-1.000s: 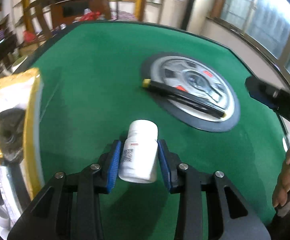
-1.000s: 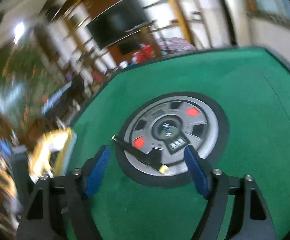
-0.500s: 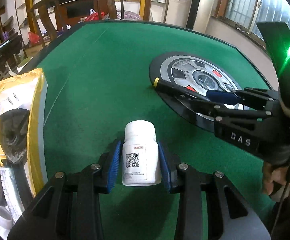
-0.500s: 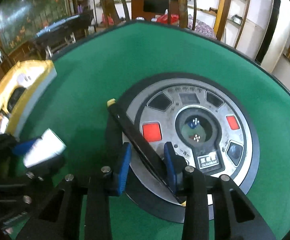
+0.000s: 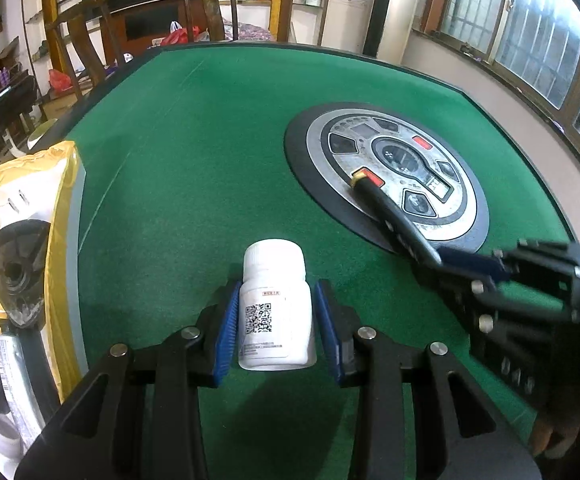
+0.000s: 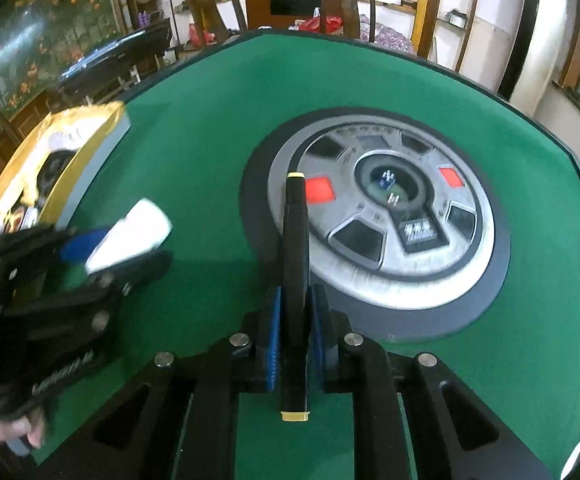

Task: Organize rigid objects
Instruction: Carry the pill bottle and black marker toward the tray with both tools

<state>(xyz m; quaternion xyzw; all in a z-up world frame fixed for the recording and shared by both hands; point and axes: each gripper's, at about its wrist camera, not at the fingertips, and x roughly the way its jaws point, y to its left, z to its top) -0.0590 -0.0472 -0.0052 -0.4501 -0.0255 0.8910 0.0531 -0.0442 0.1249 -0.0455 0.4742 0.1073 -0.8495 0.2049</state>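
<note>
Now the right gripper (image 6: 294,344) has a hold on the marker (image 6: 295,264): its jaws have just been closing, and where a second ago they stood wide with the marker lying loose across the dial (image 6: 389,216), the blue fingers (image 6: 274,340) are pinched onto the black barrel. The marker points away from the camera along the fingers, its far yellow cap over the dial's grey ring, its near cap sticking out behind the pads. Whether it has left the surface yet I cannot tell.

The left gripper (image 5: 276,316) is unchanged, its fingers (image 5: 226,324) narrowed around the bottle (image 5: 276,304), which stands cap-up above the green worktop (image 5: 194,152).

So both hands are loaded at once, which suggests the picking part of tidying is done for these two things and the placing remains. The yellow box (image 5: 18,216) at the worktop's left edge, already holding other items, looks the likely destination. The marker is gripped near one end, so it may swing on lifting.
</note>
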